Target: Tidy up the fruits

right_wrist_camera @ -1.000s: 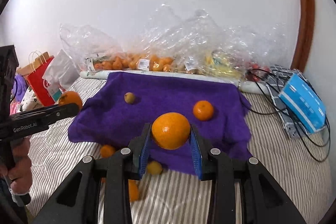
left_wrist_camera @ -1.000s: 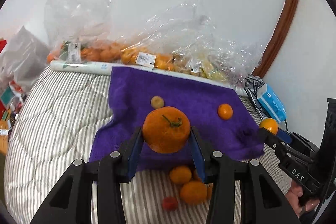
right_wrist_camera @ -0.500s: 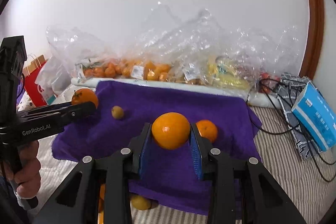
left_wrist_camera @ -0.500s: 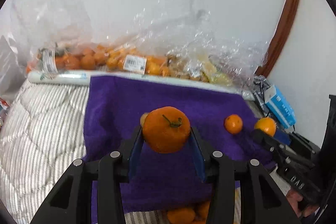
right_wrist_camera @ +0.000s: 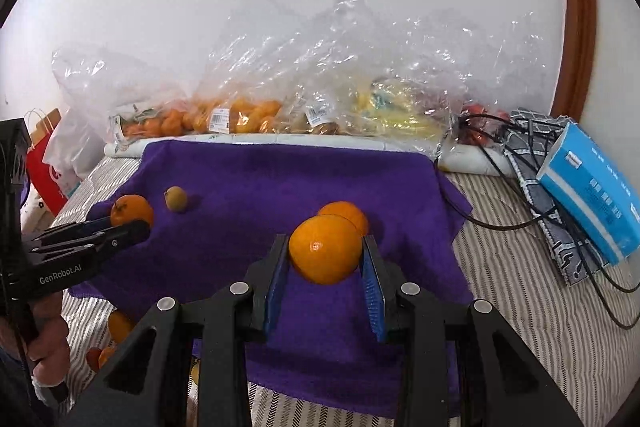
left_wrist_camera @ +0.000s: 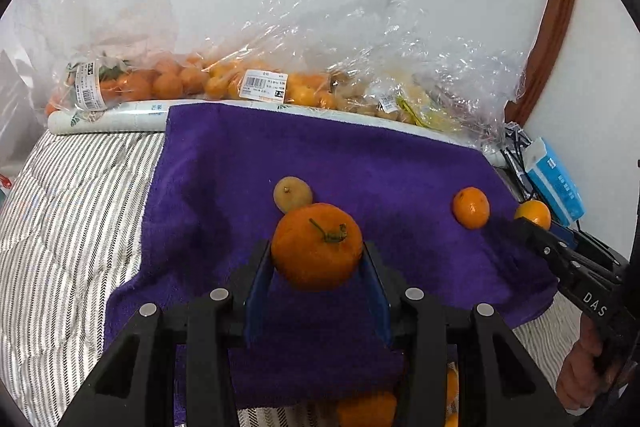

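Ahead of both my grippers the striped bedcover (left_wrist_camera: 72, 211) spreads widest, and on it, straight under my fingers, lies the purple towel (left_wrist_camera: 360, 163). Beyond the towel's far edge, against the white wall, sit the clear plastic bags (left_wrist_camera: 224, 83) of oranges and other fruit, resting behind a long white roll (left_wrist_camera: 116, 117). Off to the right of my right gripper a blue box (right_wrist_camera: 592, 195) leans on a patterned cloth with black cables (right_wrist_camera: 492, 163) looping around it.

My left gripper (left_wrist_camera: 318, 259) is clamped on a stemmed orange (left_wrist_camera: 317, 251), its blue pads pressing both sides, held above the towel's near half. Just past it on the towel lies a small yellowish fruit (left_wrist_camera: 293, 193), partly hidden behind the orange I hold. My right gripper (right_wrist_camera: 325, 255) squeezes a smooth orange (right_wrist_camera: 325, 249) the same way, over the towel's right half. Directly behind that one, a second orange (right_wrist_camera: 348, 213) rests on the towel; from here I cannot tell whether the two touch. Below the towel's near edge, down by my fingers, a few loose oranges (right_wrist_camera: 118, 325) lie on the bedcover.
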